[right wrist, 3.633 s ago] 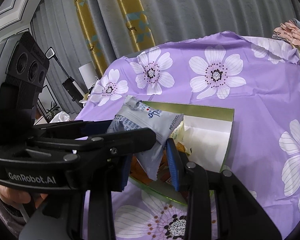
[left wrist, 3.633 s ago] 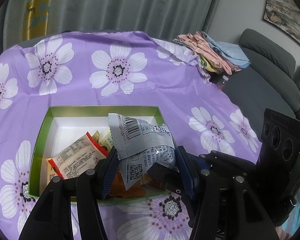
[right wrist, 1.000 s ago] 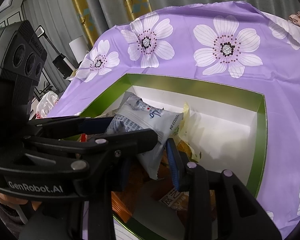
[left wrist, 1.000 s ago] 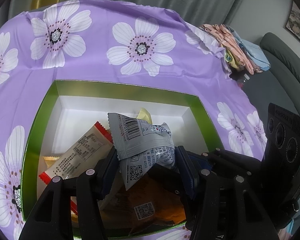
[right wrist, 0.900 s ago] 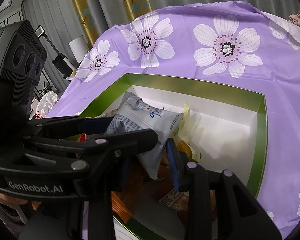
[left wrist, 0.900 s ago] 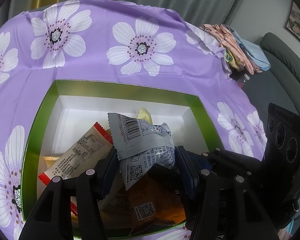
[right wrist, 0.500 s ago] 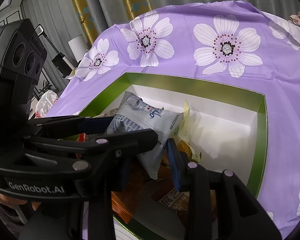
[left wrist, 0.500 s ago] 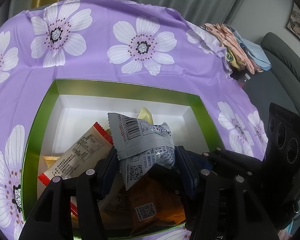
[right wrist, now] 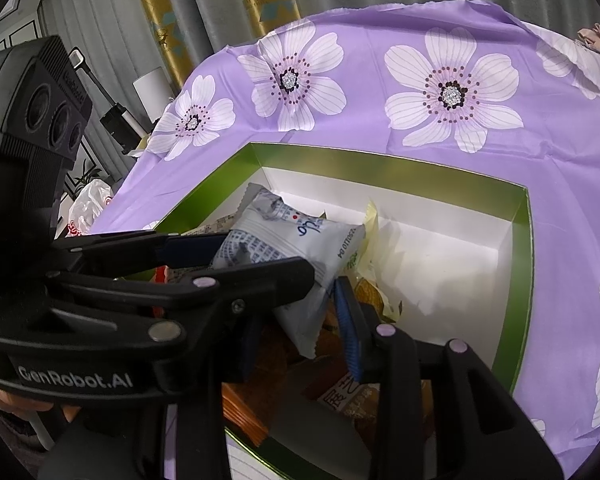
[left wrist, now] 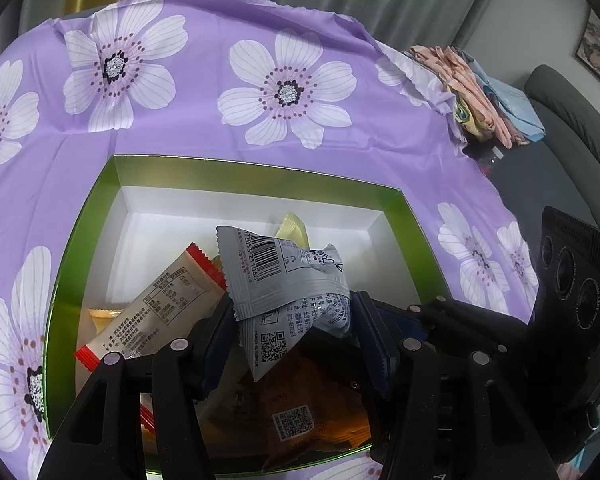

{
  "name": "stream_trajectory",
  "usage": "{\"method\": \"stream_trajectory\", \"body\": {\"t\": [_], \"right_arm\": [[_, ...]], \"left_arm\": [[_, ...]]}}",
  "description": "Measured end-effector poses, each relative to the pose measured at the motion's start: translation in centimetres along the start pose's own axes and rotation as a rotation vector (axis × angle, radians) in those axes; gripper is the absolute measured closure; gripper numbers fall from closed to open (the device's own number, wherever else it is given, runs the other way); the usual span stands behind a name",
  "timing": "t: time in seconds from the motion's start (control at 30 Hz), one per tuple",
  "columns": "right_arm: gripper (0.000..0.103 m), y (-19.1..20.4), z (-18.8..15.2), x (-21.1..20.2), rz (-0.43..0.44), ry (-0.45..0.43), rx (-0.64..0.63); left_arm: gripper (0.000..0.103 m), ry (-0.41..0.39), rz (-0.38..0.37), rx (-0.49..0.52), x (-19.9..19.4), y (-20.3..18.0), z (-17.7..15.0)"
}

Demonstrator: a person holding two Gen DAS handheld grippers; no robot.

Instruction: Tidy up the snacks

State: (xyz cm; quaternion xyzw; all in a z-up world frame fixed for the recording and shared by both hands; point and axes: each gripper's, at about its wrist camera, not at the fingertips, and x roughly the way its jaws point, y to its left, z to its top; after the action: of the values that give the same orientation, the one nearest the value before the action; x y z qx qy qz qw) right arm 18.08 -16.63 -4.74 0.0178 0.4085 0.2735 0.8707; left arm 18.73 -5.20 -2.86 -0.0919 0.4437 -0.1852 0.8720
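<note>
A grey-white snack packet [left wrist: 284, 280] with a barcode hangs above a green-rimmed box [left wrist: 256, 168] with a white inside. Both grippers are shut on this packet: my left gripper [left wrist: 296, 332] pinches it from one side, and my right gripper [right wrist: 300, 316] pinches its lower end [right wrist: 300, 248]. In the box lie a cream bar with red ends [left wrist: 156, 308], an orange packet [left wrist: 296, 412], a pale yellow packet [left wrist: 292, 228] and other wrapped snacks [right wrist: 348, 396]. The far right part of the box floor [right wrist: 440, 264] is bare white.
The box sits on a purple cloth with white flowers [left wrist: 288, 92]. Folded clothes [left wrist: 484, 96] lie at the cloth's far right edge, beside a grey sofa [left wrist: 572, 128]. Curtains [right wrist: 236, 4] hang behind. A white bag [right wrist: 88, 204] lies off the table's left.
Since 3.6 s ago both grippers have carried the packet forward from the box's near edge to over the box. In the last second the pose has barely shifted.
</note>
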Motion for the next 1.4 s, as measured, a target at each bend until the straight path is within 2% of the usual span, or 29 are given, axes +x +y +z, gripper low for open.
{"method": "stream_trajectory", "body": {"t": [0.3,0.87,1.03,1.2,1.4], "right_arm": [[0.06,0.16,0.09,-0.26,-0.02,0.009,0.004],[0.053,0.18,0.0,-0.57,-0.029,0.013,0.002],[0.041,0.24,-0.14,-0.78,-0.037,0.012,0.005],[0.038,0.38,-0.22,-0.87,-0.042,0.016,0.004],[0.03,0.58,-0.24,-0.93,-0.054,0.018,0.003]], "left_arm": [[0.041,0.006,0.023,-0.005,0.0,0.62,-0.67],[0.041,0.015,0.053,0.008,-0.25,0.18,-0.14],[0.035,0.021,0.071,0.017,-0.26,0.12,0.02],[0.028,0.022,0.1,0.035,-0.54,-0.06,-0.16],[0.027,0.028,0.121,0.043,-0.51,-0.2,0.06]]}}
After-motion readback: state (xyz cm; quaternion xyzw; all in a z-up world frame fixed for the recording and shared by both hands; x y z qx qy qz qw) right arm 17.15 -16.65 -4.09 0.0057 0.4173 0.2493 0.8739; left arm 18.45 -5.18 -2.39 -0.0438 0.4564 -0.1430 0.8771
